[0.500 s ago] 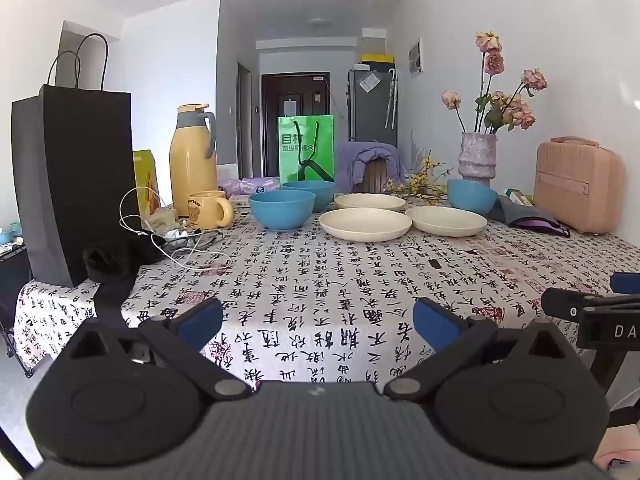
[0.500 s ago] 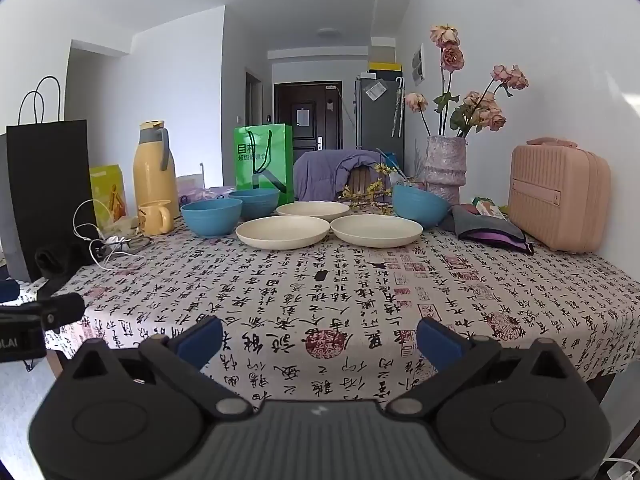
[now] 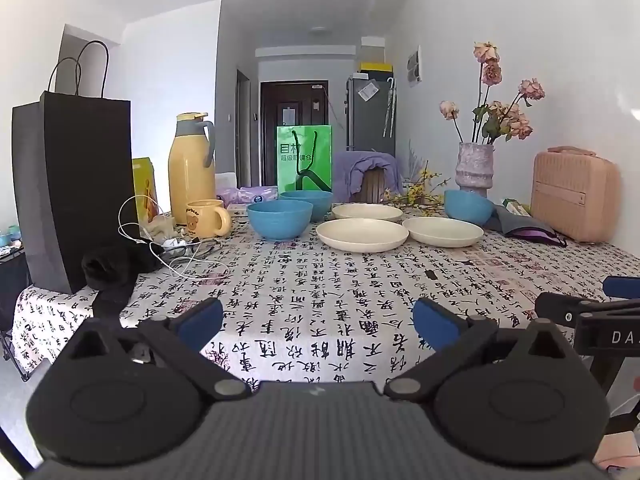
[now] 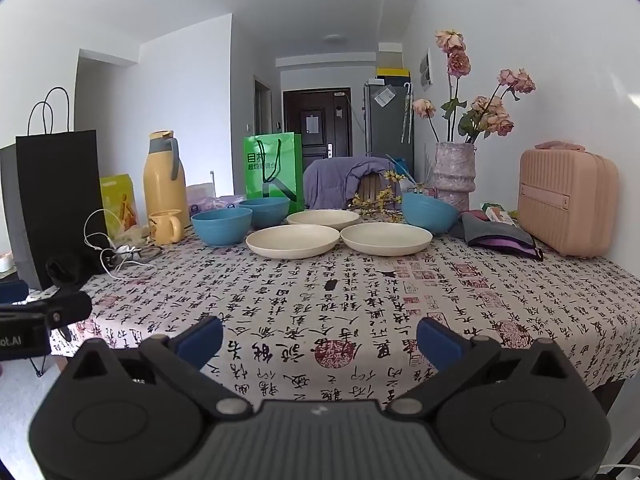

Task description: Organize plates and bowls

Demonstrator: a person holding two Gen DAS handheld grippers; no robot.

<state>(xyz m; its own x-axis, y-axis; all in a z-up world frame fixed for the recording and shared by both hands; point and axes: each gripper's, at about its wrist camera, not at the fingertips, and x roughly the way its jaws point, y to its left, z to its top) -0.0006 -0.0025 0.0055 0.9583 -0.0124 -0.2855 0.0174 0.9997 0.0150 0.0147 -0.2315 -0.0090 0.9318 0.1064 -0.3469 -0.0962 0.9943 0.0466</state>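
Observation:
Three cream plates lie at the far middle of the table: a front one (image 3: pixel 362 234) (image 4: pixel 293 241), a right one (image 3: pixel 442 231) (image 4: pixel 386 238) and a back one (image 3: pixel 367 212) (image 4: pixel 323 219). Two blue bowls (image 3: pixel 279 219) (image 4: pixel 221 220) stand left of them, one (image 3: pixel 306 201) (image 4: pixel 265 207) behind the other. A third blue bowl (image 3: pixel 468 206) (image 4: pixel 429 207) stands right of the plates, by the vase. My left gripper (image 3: pixel 318 320) and right gripper (image 4: pixel 320 336) hover over the near table edge, both open and empty, far short of the dishes.
A black paper bag (image 3: pixel 74 188), yellow thermos (image 3: pixel 191 168), yellow mug (image 3: pixel 206 218) and tangled white cable (image 3: pixel 168 248) crowd the left side. A vase of dried roses (image 4: pixel 454 176), a grey-purple pouch (image 4: pixel 500 236) and a pink case (image 4: pixel 566 200) stand right. A green bag (image 4: pixel 274 170) stands behind.

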